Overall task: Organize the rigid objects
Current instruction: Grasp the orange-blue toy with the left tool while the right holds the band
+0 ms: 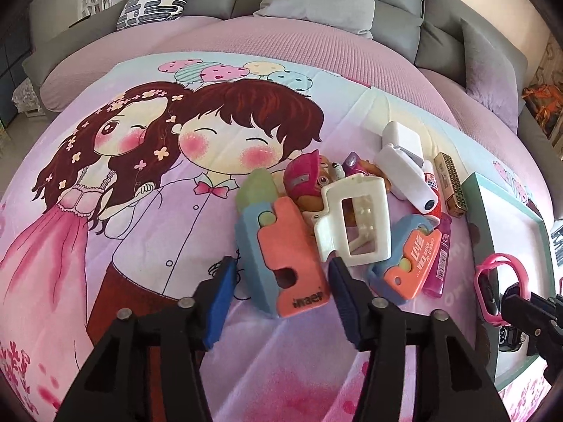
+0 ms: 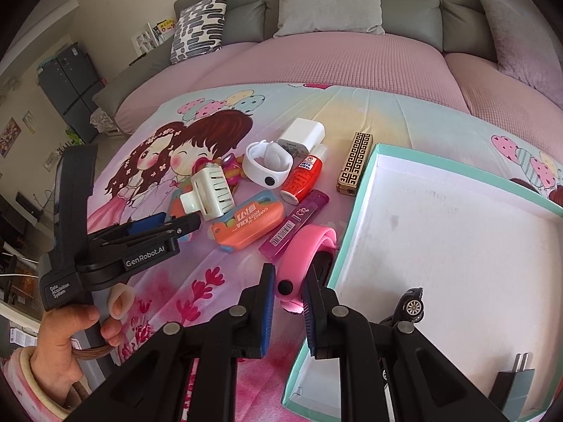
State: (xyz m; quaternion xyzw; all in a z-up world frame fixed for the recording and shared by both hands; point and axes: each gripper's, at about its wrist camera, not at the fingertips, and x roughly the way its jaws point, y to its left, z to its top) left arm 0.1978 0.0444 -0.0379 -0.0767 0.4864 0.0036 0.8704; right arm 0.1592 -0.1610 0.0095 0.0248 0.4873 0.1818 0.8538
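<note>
Right wrist view: right gripper pinches the pink wristband at its thick clasp end, just beside the rim of the teal box on the bed. Band looks light, rubbery, likely to flex, so the stiff clasp is the better hold. Left gripper is spread around the blue-orange toy cutter in the pile; hard plastic, light, possibly slick. Contact there unclear.
</note>
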